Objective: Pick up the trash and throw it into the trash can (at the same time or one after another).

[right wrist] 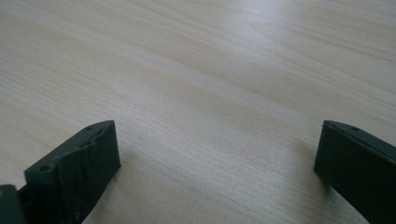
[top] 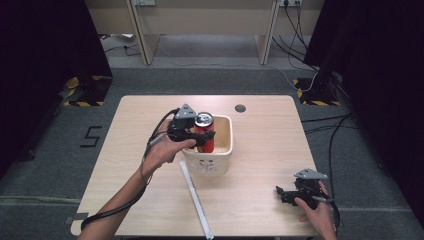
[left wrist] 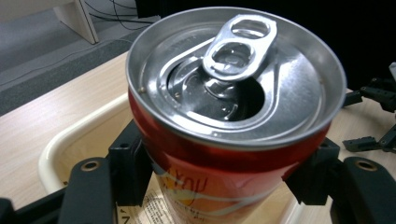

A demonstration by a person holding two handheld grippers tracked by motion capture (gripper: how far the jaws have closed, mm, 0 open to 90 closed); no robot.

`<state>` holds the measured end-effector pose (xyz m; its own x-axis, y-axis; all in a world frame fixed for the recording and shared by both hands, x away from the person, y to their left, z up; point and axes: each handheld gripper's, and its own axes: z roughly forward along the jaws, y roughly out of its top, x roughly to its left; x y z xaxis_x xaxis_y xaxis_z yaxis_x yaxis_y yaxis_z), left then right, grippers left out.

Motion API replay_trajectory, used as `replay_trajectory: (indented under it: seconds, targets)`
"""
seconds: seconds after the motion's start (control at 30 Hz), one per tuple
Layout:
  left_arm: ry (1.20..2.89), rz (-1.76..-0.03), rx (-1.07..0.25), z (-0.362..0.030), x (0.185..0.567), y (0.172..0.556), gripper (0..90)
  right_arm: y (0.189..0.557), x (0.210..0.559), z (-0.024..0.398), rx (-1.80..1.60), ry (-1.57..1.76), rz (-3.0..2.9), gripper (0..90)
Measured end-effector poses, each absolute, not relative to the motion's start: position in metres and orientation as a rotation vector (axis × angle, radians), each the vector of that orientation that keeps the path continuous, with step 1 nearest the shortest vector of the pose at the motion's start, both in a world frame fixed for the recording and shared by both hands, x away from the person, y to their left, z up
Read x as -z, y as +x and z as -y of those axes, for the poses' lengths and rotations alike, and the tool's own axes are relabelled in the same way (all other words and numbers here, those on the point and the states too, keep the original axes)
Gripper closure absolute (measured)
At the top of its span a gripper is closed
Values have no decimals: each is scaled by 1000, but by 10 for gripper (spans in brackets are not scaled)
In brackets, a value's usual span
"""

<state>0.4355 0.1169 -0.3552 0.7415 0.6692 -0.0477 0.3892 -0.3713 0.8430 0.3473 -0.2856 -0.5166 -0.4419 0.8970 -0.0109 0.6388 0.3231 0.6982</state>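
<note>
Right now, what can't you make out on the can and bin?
- Can base, left gripper view: cut off by the bottom edge and hidden by the left gripper; resting or lifted, unclear.
- Bin floor, high view: hidden by can and front wall.
- Bin's front print, high view: too small to read.

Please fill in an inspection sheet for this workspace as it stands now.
Surface: light wood table, with a round dark hole near its far edge.
Job's things: opened red can, upright, over the cream bin.
Clutter: white strip lying flat in front of the bin.
Grippers: left gripper shut on the can's sides; right gripper open, low over bare wood.
Cables: one trails from each gripper; more lie on the floor beyond the table.
Surroundings: grey floor, dark curtains at both sides, a desk frame behind.
</note>
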Motion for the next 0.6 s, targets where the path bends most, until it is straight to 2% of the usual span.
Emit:
replay_trajectory:
  seconds: [0.6]
  targets:
    - [2039,-856,-338,-116,386,443,332,347,517,286,-886,1361,-2197,2]
